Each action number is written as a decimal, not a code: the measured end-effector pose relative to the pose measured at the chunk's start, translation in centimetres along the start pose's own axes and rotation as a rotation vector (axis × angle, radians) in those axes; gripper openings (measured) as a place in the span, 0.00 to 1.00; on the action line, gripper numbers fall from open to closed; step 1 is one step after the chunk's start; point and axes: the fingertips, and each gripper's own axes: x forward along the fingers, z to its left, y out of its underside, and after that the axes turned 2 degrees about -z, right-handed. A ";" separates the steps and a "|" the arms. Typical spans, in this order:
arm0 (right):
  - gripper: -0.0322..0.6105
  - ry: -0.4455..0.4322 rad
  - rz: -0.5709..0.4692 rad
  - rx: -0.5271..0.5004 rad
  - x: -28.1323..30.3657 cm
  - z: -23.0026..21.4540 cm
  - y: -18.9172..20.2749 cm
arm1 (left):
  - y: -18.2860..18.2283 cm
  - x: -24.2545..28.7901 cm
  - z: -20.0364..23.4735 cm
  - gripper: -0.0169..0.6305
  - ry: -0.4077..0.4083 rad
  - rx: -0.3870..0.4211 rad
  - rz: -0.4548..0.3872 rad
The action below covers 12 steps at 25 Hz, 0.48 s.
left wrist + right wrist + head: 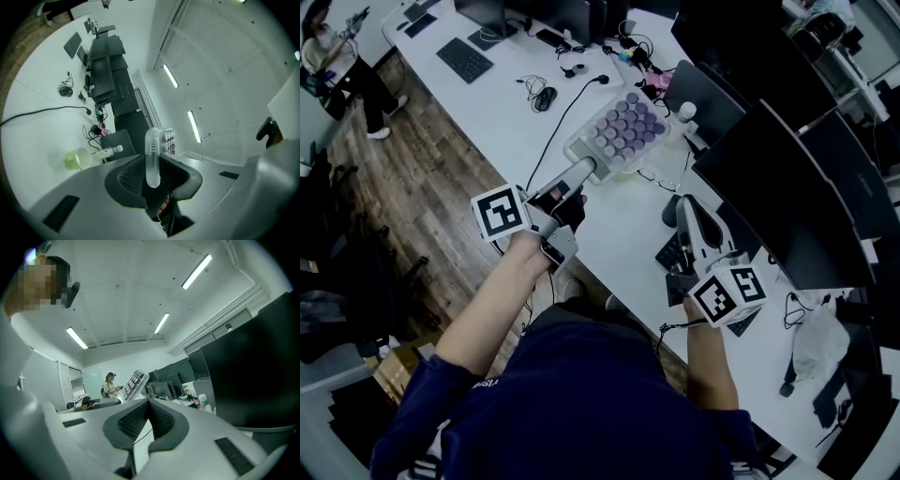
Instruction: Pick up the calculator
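Note:
The calculator, a clear slab with round purple keys, is held above the white desk. My left gripper is shut on its near edge. In the left gripper view the calculator stands edge-on between the two pads, its keys showing on the right side. My right gripper hovers over the desk's right part near the monitors, shut with nothing in it. The right gripper view shows its pads meeting, with the raised calculator further off to the left.
Dark monitors line the desk's right side. A keyboard, a mouse and cables lie at the far end. A green cup and a small bottle stand by a laptop. A person stands at far left.

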 end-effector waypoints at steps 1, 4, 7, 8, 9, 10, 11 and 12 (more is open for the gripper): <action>0.05 0.000 0.002 0.002 0.1 -0.2 0.0 | 0.1 0.2 0.1 0.19 -0.002 -0.003 0.001; 0.05 -0.002 0.006 0.010 0.3 -1.2 -0.1 | 0.5 1.1 0.5 0.19 -0.013 -0.009 0.002; 0.05 -0.009 0.007 0.014 0.4 -1.7 -0.1 | 0.7 1.5 0.7 0.18 -0.019 -0.008 0.001; 0.05 -0.011 0.008 0.013 0.4 -1.6 0.0 | 0.7 1.4 0.7 0.19 -0.019 -0.009 0.000; 0.05 -0.013 0.009 0.010 0.5 -1.2 0.0 | 0.6 1.0 0.6 0.18 -0.019 -0.009 -0.003; 0.05 -0.015 0.010 0.007 0.5 -0.7 0.0 | 0.4 0.5 0.5 0.19 -0.017 -0.010 -0.006; 0.05 -0.017 0.011 0.004 0.5 -0.2 0.0 | 0.2 0.1 0.3 0.19 -0.016 -0.010 -0.008; 0.05 -0.019 0.013 0.002 0.5 0.0 -0.1 | 0.2 -0.1 0.2 0.18 -0.015 -0.010 -0.010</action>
